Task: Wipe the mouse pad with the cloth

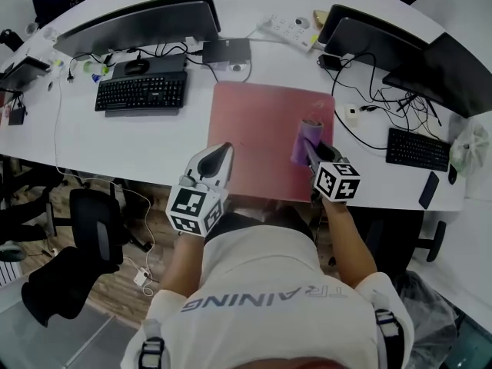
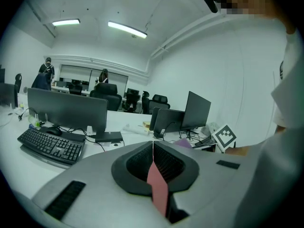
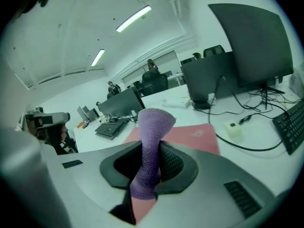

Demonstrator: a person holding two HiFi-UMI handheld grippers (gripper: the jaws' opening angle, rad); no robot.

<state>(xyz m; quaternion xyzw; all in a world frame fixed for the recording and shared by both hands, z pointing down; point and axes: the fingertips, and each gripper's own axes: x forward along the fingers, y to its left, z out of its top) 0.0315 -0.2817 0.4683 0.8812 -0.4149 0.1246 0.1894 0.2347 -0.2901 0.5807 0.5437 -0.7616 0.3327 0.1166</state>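
The left gripper (image 1: 218, 157) is held out from the person's bent left arm over the near left edge of the red mouse pad (image 1: 257, 125), pointing away from the body, with its jaws pressed together on nothing. To the right, the right forearm reaches forward and the right gripper (image 1: 311, 154) points across the pad's right part, its jaws clamped on the purple cloth (image 1: 308, 139), which bunches up ahead of the fingertips over the pad.

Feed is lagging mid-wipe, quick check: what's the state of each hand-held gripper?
Left hand-held gripper: closed, holding nothing.
Right hand-held gripper: closed on the purple cloth.
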